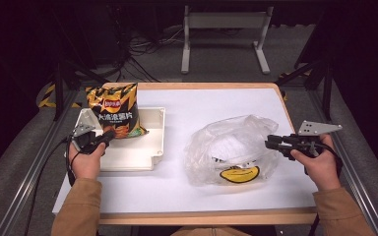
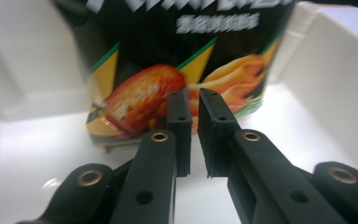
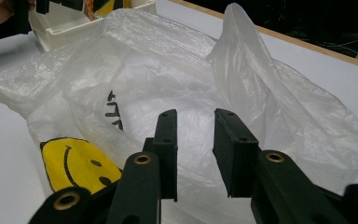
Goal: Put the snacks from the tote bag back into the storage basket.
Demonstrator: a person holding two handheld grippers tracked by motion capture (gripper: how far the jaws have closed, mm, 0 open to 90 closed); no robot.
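My left gripper [image 2: 194, 122] has its jaws almost together, with just a thin gap and nothing in it. Right past the tips is the chip bag [image 1: 115, 110]. It stands leaning in the white tray [image 1: 155, 147] on the left side of the table [image 1: 226, 105]. I think the chip bag is very light, puffy and crinkly, and a bit slippery. The chips inside can break, so I should pinch the flat bottom edge or a corner, not the fat middle.

My right gripper [image 3: 195, 140] has its jaws partly spread, with nothing in them. It points at the clear plastic bag [image 1: 236, 147] with a yellow smiley face, which lies soft and floppy near the table's middle.
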